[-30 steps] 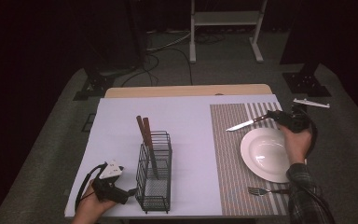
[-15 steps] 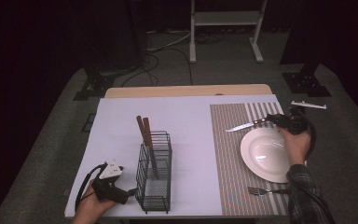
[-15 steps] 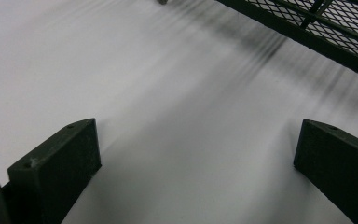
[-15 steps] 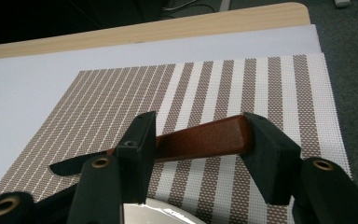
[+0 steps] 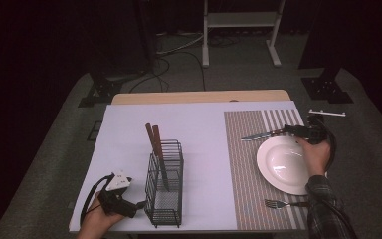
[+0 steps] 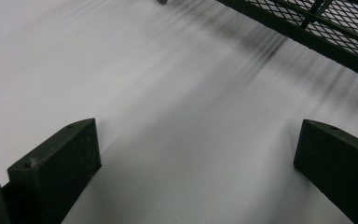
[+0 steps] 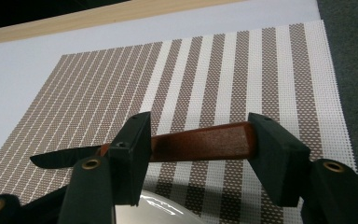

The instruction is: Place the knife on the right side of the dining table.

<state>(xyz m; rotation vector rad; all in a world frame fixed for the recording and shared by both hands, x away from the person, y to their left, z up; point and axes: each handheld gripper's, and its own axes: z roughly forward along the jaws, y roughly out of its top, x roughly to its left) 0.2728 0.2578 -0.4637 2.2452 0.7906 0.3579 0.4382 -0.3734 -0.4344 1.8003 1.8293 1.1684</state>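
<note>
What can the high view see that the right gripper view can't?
High view: the wire basket, the fork and the left hand-held gripper resting beside the basket. Right gripper view: the right hand-held gripper up close. Its jaws have just been opening, and the knife lies with its red-brown handle across between them, apparently not squeezed. Both: the knife, the striped placemat and the white plate.

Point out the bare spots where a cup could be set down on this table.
Free: the white sheet between the wire basket and the striped placemat, and left of the basket. Crowded: the placemat's right side, with plate, knife and fork.
</note>
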